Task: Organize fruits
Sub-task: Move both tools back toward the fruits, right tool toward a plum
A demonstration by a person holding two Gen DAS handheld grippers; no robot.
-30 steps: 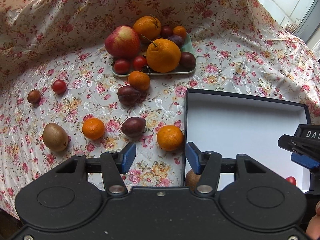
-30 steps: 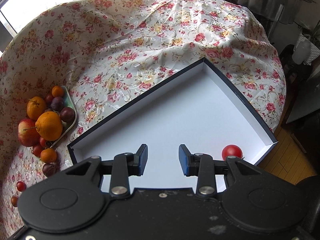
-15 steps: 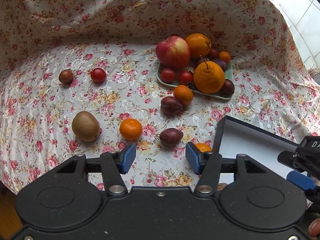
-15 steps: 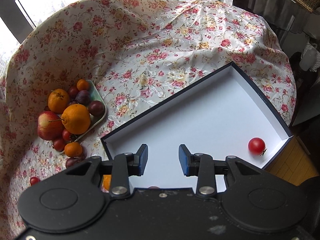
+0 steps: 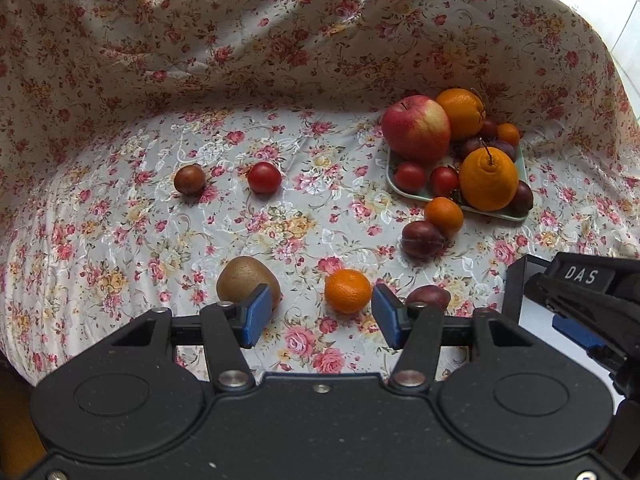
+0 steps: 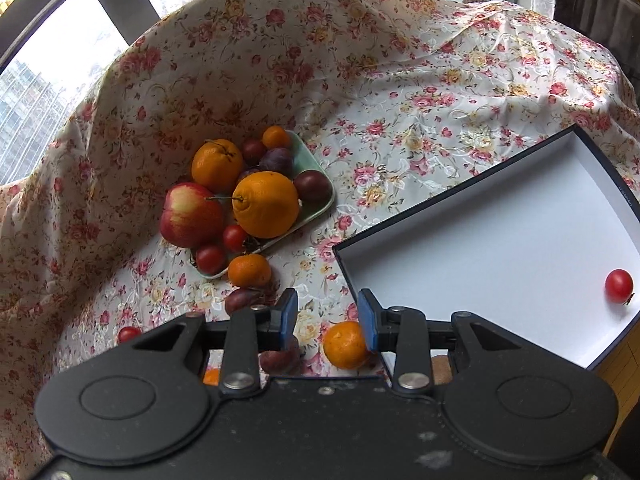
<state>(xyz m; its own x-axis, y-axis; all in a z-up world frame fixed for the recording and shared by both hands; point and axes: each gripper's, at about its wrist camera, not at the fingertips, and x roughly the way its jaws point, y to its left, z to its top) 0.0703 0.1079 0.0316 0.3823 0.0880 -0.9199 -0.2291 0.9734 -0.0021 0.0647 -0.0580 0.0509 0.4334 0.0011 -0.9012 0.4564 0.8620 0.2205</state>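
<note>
The left gripper (image 5: pixel 316 316) is spread and empty above a mandarin (image 5: pixel 347 291) lying mid-tablecloth (image 5: pixel 120 220). Light, soft-skinned: pinch gently across its middle. The right gripper (image 6: pixel 327 320) is also released.

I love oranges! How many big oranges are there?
2. Both are on the green tray: one with a stem in front, one at the back beside the apple. The pile might hide another.

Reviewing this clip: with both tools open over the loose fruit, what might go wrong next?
1. The left tool is open near a small orange with a kiwi and plum close on either side; closing may nudge a neighbour.
2. Round fruit may roll on the wrinkled cloth.
3. The cherry tomato lies loose in the box and could roll if it is bumped.
</note>
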